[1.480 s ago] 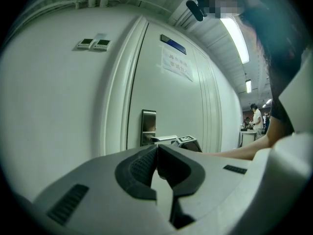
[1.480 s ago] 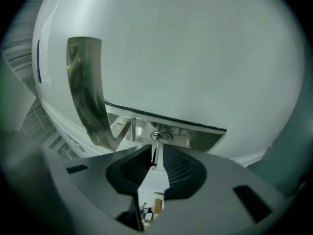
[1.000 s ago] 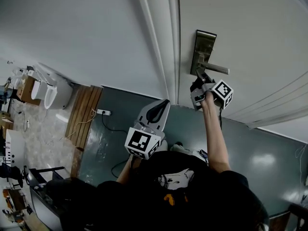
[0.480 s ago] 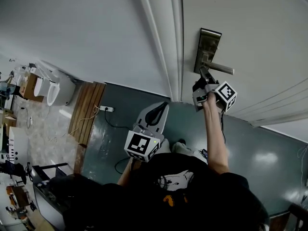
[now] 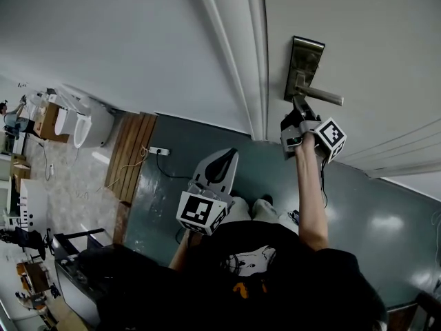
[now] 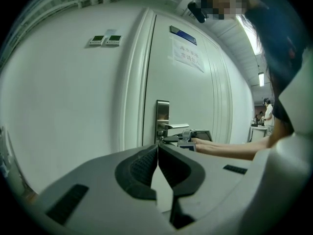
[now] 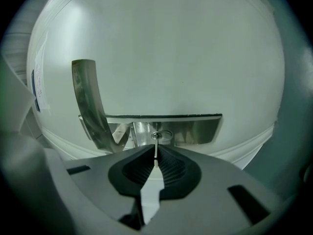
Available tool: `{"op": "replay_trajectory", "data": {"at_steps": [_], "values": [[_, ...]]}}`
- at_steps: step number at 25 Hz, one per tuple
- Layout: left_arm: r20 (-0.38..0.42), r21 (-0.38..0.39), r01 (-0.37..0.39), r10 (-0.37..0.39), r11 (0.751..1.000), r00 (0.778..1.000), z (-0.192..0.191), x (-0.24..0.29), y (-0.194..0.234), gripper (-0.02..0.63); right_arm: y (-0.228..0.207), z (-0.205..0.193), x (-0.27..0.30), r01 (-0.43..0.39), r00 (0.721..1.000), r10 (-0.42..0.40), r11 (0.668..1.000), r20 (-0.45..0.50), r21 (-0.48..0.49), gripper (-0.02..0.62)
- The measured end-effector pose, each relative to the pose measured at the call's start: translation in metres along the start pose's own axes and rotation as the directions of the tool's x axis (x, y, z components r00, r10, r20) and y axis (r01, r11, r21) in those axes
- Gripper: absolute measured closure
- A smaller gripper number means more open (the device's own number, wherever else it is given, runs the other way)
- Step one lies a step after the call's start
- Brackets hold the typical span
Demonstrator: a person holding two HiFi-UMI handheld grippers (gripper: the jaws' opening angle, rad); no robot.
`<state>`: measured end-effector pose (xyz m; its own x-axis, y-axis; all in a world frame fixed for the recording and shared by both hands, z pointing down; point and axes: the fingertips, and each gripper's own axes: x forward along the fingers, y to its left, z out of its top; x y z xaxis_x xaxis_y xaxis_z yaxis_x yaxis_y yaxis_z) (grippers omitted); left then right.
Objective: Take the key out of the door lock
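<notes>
A brushed-metal lock plate (image 5: 305, 64) with a lever handle (image 5: 325, 97) sits on the white door (image 5: 365, 40). My right gripper (image 5: 298, 106) reaches up under the lever. In the right gripper view it (image 7: 155, 156) is shut on the thin silver key (image 7: 155, 152), whose blade stands in the keyhole (image 7: 162, 135) below the plate (image 7: 186, 129). My left gripper (image 5: 224, 158) hangs lower, away from the door, shut with nothing in it. The left gripper view shows the left gripper (image 6: 158, 153), the lock plate (image 6: 162, 115) and the right gripper (image 6: 172, 139) at the lock.
The door frame (image 5: 241, 54) runs left of the lock, with a bare white wall (image 5: 117, 40) beyond. A wooden pallet (image 5: 129, 156), a power strip (image 5: 158, 151) with cable and white fixtures (image 5: 83, 126) lie on the floor to the left. A paper sign (image 6: 187, 57) hangs on the door.
The head view has drifted, so the lock and right gripper sit a little further right. The right gripper stays shut at the keyhole. The left gripper has barely moved.
</notes>
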<state>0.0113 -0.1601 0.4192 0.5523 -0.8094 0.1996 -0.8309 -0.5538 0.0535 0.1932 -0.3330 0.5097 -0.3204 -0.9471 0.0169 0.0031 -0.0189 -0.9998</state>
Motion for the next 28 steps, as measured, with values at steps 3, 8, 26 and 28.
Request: {"op": "replay_trajectory", "data": {"at_steps": [3,8,26,28], "values": [[-0.011,-0.008,-0.008,0.008,1.0,1.0,-0.002,0.003,0.006,0.597,0.002,-0.009,-0.01,-0.016,1.0,0.017,1.0,-0.024,0.022,0.575],[-0.016,-0.011,-0.012,0.012,1.0,1.0,-0.006,0.001,0.01,0.597,-0.032,-0.045,-0.054,0.005,0.997,0.001,0.997,-0.083,0.075,0.575],[0.03,0.002,0.131,-0.131,0.991,0.991,-0.008,-0.062,-0.003,0.597,0.017,-0.134,-0.151,-0.053,0.986,0.025,0.984,-0.164,-0.169,0.575],[0.035,-0.002,0.144,-0.144,0.99,0.989,-0.006,-0.061,-0.002,0.597,0.021,-0.136,-0.152,-0.051,0.986,0.02,0.981,-0.165,-0.186,0.575]]}}
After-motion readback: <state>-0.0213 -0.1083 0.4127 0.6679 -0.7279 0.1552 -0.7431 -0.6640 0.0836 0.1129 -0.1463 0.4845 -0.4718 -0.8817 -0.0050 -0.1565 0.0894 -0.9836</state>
